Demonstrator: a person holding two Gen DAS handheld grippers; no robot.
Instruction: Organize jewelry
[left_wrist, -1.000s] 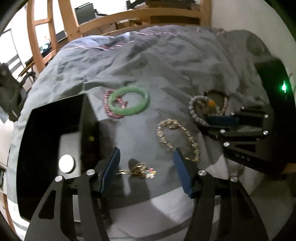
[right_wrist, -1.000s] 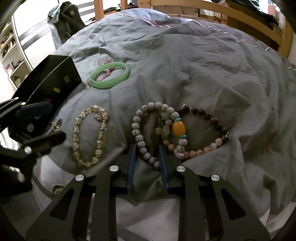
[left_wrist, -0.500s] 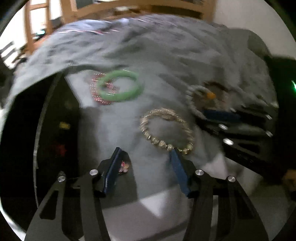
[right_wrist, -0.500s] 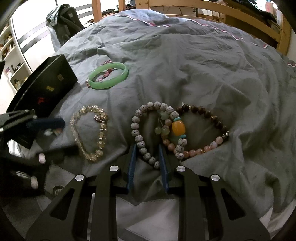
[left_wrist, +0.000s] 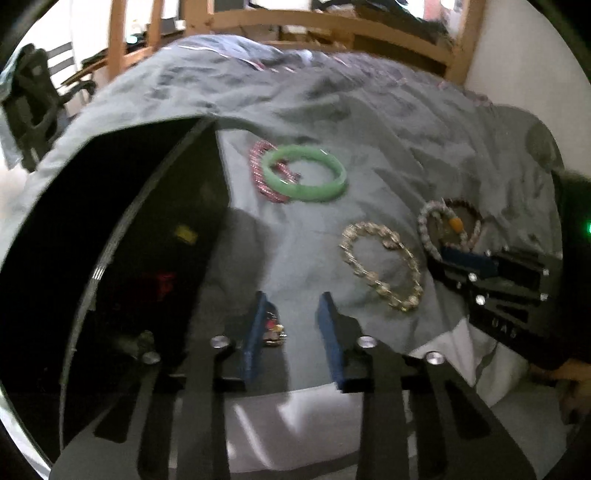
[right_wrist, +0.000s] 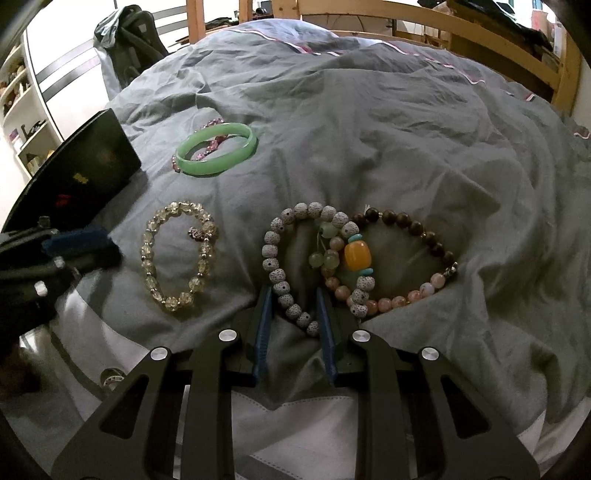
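Note:
Jewelry lies on a grey bedspread. My left gripper (left_wrist: 291, 314) is partly closed, its jaws still apart, around a small gold charm piece (left_wrist: 272, 328) that touches the left finger. The black jewelry box (left_wrist: 110, 240) stands open just to its left. My right gripper (right_wrist: 295, 314) is narrowly open around the near edge of a white-bead bracelet (right_wrist: 275, 266), not clamped. A clear crystal bracelet (right_wrist: 177, 254), a green bangle (right_wrist: 218, 149) over a pink bead bracelet (right_wrist: 212, 142), and a brown-and-pink bead bracelet (right_wrist: 424, 240) lie beyond.
A wooden bed rail (right_wrist: 424, 14) runs along the far side. A dark bag (right_wrist: 129, 29) hangs at the far left beside white shelves (right_wrist: 22, 107). A white sheet (right_wrist: 295, 424) shows at the bed's near edge.
My left gripper moved left toward the box, and its jaws narrowed around the gold charm piece. The right gripper and the bracelets stayed in place.

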